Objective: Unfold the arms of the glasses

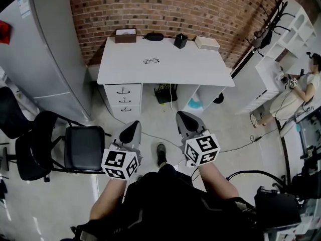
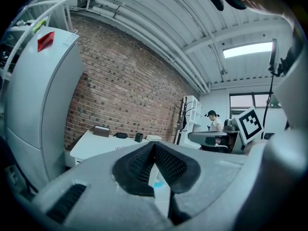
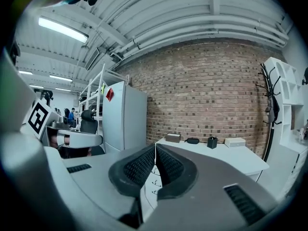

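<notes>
Plainly the task has not begun. At twelve o'clock stands the wall (image 1: 165,9), rough red-brown brick. At ten o'clock is the fridge (image 1: 45,59), a tall smooth grey slab.

The desk (image 1: 200,67) sits against the wall at twelve o'clock. It has a flat white matte top with drawers (image 1: 123,100) under its left end. A black padded chair (image 1: 83,147) is parked at nine o'clock, out of the way of the approach.

The left gripper (image 1: 133,126) and right gripper (image 1: 182,116) are held side by side and near level, aimed at the desk. This looks like a carrying pose for the approach. Each has its jaws together on nothing, the black ribbed rubber pads meeting in a V.

Along the desk's far edge a brown box (image 1: 125,35), a dark oval case (image 1: 153,36), a black cup (image 1: 180,40) and a white box (image 1: 207,42) are lined up. That leaves the middle bare.

The glasses (image 1: 151,61) lie there alone, at eleven o'clock of the desk's centre and well apart from both grippers. Probably they were set there for open access. The frame is thin and dark with rounded lenses. They are too small to tell whether the arms are folded.
</notes>
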Tool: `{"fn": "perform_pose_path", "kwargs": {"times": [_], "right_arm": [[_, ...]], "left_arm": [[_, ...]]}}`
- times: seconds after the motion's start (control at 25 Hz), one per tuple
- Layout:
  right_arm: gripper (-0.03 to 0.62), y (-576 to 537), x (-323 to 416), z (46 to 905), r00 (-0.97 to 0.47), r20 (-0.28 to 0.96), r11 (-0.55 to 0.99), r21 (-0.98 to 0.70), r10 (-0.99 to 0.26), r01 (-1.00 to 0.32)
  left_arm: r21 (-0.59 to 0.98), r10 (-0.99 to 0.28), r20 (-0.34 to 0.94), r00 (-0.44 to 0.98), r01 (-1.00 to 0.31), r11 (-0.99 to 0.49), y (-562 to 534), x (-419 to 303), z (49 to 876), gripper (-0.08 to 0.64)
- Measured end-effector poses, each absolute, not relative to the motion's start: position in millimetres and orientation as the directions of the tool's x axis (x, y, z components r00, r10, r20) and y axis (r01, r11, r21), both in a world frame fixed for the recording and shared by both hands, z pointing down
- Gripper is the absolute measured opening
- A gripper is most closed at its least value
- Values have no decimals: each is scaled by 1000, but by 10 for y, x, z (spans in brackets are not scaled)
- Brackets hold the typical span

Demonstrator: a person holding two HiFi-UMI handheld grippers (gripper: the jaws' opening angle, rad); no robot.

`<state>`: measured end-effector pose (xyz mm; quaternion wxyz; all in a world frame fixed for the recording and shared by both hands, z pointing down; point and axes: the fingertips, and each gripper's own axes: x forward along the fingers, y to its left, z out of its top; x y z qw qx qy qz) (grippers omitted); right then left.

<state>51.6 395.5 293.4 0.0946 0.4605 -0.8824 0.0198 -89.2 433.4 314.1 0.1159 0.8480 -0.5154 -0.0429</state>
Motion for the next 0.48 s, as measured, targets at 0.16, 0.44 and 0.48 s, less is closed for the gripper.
{"fn": "perform_pose_path", "kwargs": {"times": [0.16, 0.44, 0.48], "right_arm": [[9, 3752, 472, 2932, -576, 171, 590, 42, -800, -806], [9, 3290, 532, 2999, -600, 173, 613, 33, -781, -789], [9, 3209, 558, 2990, -599, 170, 611, 31, -783, -791]], "left_arm": [[203, -885, 87, 458, -878, -434, 4150, -864, 3241, 9], [206, -904, 77, 420, -894, -398, 3691, -787, 3215, 9], [204, -902, 81, 424, -893, -401, 3619, -758, 3218, 9]]}}
